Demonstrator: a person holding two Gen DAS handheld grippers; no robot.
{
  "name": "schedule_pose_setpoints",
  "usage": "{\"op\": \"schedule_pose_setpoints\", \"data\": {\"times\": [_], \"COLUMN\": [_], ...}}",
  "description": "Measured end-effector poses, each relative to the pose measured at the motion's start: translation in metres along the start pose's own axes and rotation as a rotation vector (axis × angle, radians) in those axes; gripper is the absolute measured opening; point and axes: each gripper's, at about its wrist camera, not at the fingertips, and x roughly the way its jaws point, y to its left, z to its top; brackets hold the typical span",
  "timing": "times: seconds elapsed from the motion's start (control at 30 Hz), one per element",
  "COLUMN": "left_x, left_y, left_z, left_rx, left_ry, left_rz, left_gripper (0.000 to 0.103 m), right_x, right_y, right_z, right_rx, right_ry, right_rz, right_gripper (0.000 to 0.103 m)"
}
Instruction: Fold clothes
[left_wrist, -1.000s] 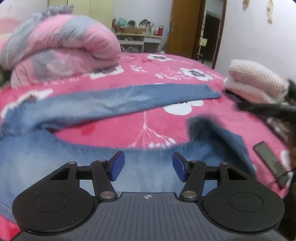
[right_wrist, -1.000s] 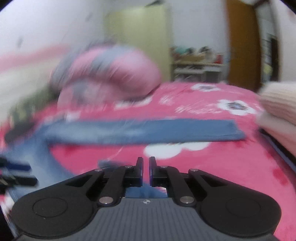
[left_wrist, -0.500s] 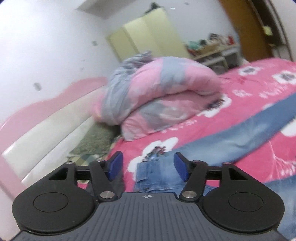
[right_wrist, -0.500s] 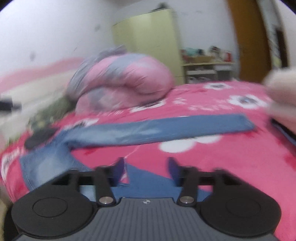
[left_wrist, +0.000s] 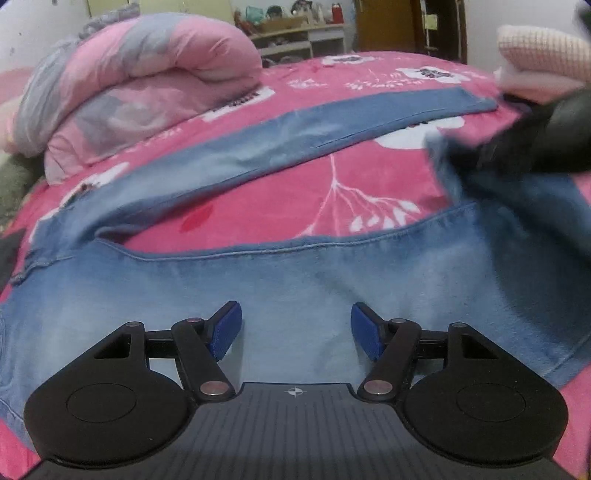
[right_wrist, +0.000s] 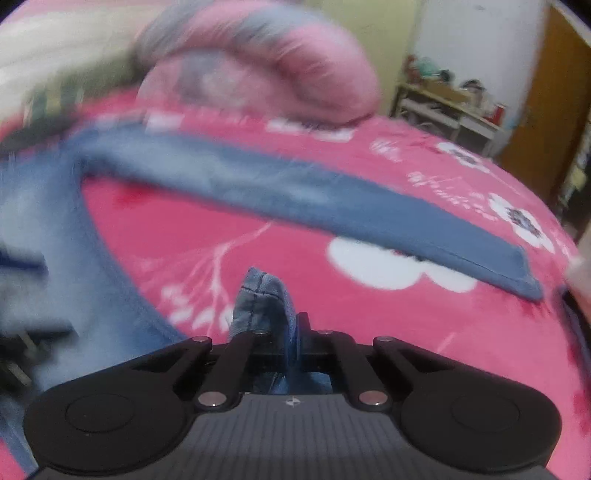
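Now right gripper around jeans.

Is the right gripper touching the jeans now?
Touching. In the right wrist view, the right gripper has just closed its jaws on a bunched hem of the jeans, which sticks up between them.

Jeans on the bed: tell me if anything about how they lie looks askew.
Yes. The jeans are splayed: the far leg angles away across the pink bedspread, and the near leg's hem is bunched in the shut right gripper.
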Motion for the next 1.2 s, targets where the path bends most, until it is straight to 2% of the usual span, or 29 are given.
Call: {"op": "schedule_pose_setpoints", "data": {"times": [0.17, 0.37, 0.47, 0.57, 0.67, 0.77, 0.87, 0.93, 1.0, 1.03, 1.2], "left_x": [0.001, 0.006, 0.006, 0.006, 0.007, 0.008, 0.007, 0.004, -0.006, -0.012, -0.028], "left_y": [0.011, 0.015, 0.013, 0.014, 0.014, 0.014, 0.013, 0.011, 0.005, 0.001, -0.034], "left_z": [0.001, 0.002, 0.001, 0.001, 0.001, 0.002, 0.005, 0.008, 0.012, 0.015, 0.033], "left_rx": [-0.055, -0.114, -0.108, -0.115, -0.125, -0.125, -0.131, -0.140, -0.158, -0.177, -0.327], "left_ry": [0.019, 0.037, 0.033, 0.034, 0.036, 0.037, 0.043, 0.042, 0.015, 0.003, 0.001], "left_rz": [-0.029, -0.042, -0.033, -0.033, -0.030, -0.024, -0.017, -0.019, -0.071, -0.124, -0.663], "left_gripper": [0.066, 0.067, 0.067, 0.068, 0.070, 0.072, 0.072, 0.072, 0.072, 0.072, 0.072], "right_x": [-0.063, -0.146, -0.183, -0.215, -0.232, -0.236, -0.233, -0.231, -0.227, -0.226, -0.225], "right_y": [-0.053, -0.106, -0.118, -0.121, -0.125, -0.133, -0.138, -0.139, -0.140, -0.141, -0.143], "right_z": [-0.014, -0.063, -0.101, -0.143, -0.180, -0.209, -0.224, -0.223, -0.217, -0.213, -0.188], "right_rx": [0.302, 0.584, 0.672, 0.740, 0.822, 0.916, 0.972, 0.969, 0.944, 0.932, 0.839], "right_ry": [-0.195, -0.405, -0.493, -0.554, -0.538, -0.496, -0.464, -0.473, -0.488, -0.495, -0.539], "right_rz": [0.026, 0.115, 0.101, 0.047, -0.037, -0.069, -0.078, -0.067, -0.057, -0.052, 0.009], "right_gripper": [0.002, 0.002, 0.002, 0.002, 0.002, 0.003, 0.003, 0.003, 0.003, 0.003, 0.003]}}
